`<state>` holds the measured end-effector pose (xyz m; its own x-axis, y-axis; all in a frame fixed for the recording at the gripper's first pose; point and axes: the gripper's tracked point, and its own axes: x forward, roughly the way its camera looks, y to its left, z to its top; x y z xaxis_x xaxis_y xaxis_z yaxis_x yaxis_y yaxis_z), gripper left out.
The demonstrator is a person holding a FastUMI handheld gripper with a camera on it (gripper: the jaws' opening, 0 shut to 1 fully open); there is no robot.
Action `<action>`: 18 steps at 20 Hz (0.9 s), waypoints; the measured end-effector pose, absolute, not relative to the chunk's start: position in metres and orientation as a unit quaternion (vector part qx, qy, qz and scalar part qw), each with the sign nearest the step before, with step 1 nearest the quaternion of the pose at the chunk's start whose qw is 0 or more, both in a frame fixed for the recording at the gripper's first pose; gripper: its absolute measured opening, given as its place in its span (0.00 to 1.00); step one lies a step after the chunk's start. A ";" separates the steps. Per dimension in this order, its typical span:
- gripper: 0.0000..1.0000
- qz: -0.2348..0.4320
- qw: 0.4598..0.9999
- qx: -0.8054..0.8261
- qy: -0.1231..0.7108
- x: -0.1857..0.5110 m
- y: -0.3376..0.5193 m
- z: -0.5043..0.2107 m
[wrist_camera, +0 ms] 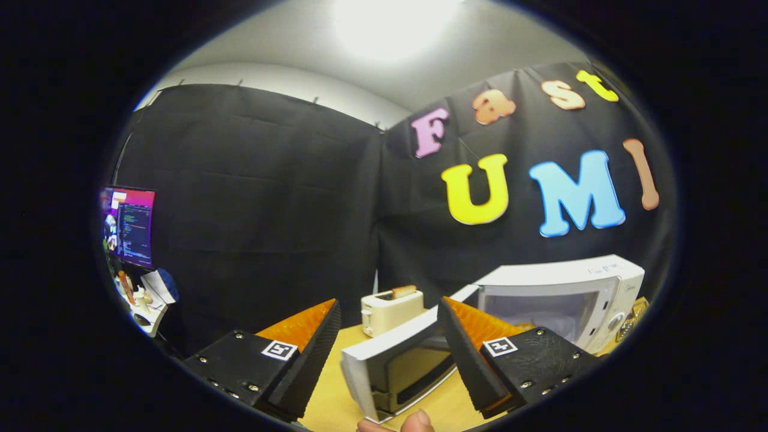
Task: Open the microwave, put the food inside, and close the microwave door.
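- While spread wide, claw (389, 336) grips nothing; fingers (312, 354) stand well apart with bare gap between.
- Square coded tags (279, 350) sit on both finger mounts.
- Between fingers, just ahead: microwave door (399, 363), swung fully open, window facing claw, edge reaching toward near table rim.
- Door passes behind right finger's inner face; contact cannot be told.
- Fingertips (396, 425) of a hand peek up below door, at near table edge; whether touching door cannot be told.
- Wooden table (336, 396) under everything, bare patch between left finger and door.
- Beyond right finger: microwave (564, 294), white body, cavity open and pale inside; contents too hazy to tell.
- Control knob (615, 322) on microwave's right panel.
- Small metallic thing at microwave's far right side, too blurred to name.
- Beyond gap, past door's top edge: white toaster (391, 309), upright, standing just left of microwave.
- Food (403, 291), a brownish piece, sticks out of toaster's top slot, lying slightly tilted; so not in microwave.
- Behind toaster and microwave: black cloth wall (258, 210), hung in folds, corner seam above toaster.
- Off beyond left finger, well apart: lit monitor (132, 225) over a cluttered side desk (144, 300) with small bottles and papers, too small to sort.
- Overhead: bright ceiling light (390, 24) on pale ceiling.
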<state>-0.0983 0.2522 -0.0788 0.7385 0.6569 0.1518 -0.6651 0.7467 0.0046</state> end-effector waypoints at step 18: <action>0.29 0.374 0.925 -0.038 0.058 -0.082 0.384 -0.229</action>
